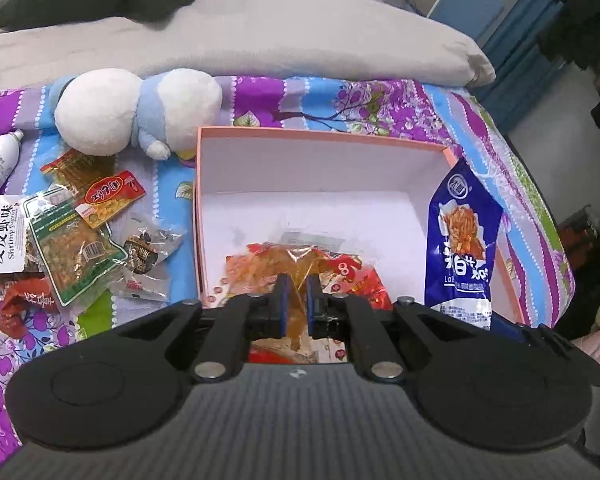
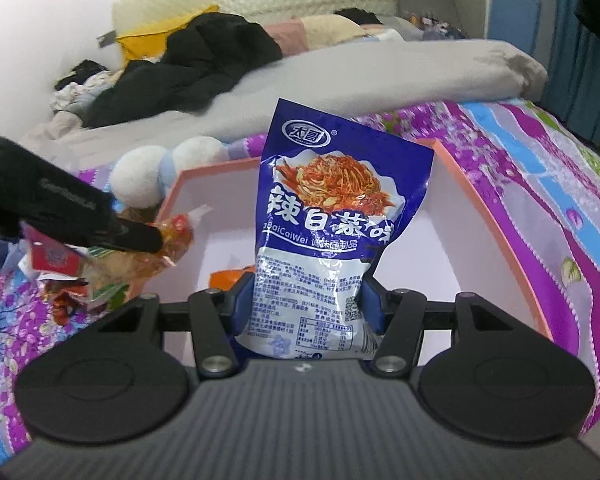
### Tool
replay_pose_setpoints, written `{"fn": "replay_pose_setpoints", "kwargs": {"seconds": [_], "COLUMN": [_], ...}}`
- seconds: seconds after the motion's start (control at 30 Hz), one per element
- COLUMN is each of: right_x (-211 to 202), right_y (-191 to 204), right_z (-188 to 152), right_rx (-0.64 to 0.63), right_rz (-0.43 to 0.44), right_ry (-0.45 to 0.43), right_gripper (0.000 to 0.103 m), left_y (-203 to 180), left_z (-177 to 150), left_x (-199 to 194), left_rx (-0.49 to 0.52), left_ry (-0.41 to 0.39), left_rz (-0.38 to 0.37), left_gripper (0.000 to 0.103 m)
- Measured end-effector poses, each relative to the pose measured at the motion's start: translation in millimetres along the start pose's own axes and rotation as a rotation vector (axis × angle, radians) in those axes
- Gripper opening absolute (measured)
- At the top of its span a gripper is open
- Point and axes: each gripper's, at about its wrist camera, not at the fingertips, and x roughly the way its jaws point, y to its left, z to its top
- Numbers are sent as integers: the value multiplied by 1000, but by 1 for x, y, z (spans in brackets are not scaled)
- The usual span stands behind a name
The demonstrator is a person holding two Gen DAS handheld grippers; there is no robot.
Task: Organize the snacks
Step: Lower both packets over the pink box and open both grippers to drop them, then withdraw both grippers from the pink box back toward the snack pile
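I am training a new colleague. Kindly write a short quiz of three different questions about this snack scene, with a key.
1. True or false: the left tool holds a blue packet.
2. Multiple choice: where is the blue snack packet held by the right tool? A) flat on the bedspread B) upright over the pink box C) under the plush toy
3. Fill in: the loose snack pile lies on the bedspread to the ______ of the box in the left wrist view.

Key: 1 false, it grips a red and orange clear packet; 2 B; 3 left.
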Motion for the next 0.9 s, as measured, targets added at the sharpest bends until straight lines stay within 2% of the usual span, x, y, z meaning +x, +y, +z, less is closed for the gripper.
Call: {"fn": "replay_pose_setpoints", "kwargs": {"seconds": [0.03,0.07,0.1,0.13,0.2,0.53,0.9], "right_x": [1,1,0,-2,-3,-44,-110], "right_y": [-1,-3,-4,-4,-6,5,46], "right_z": [-1,-2,-3,-4,-5,-7,-17], "right_rx": [4,11,18,26,42,40,-28], "right_rz": [-2,-6,-8,-8,0,4,76], "right_ry": [7,9,7,5,7,-81,-209], "right_gripper": [66,77,82,83,83,83,83], "left_y": [0,1,2,2,-1,-5,8], "left_z": [0,-1,-1,-3,-6,-33,-84], "left_x": [1,2,1,-1,-7,-67,-153], "left_rx": [-2,-8,-14,-16,6,82,135], "left_ry": [13,22,21,14,-6,-101,-236], "left_rz": [6,8,5,6,12,-5,15], "left_gripper": [15,21,33,43,48,48,48]}}
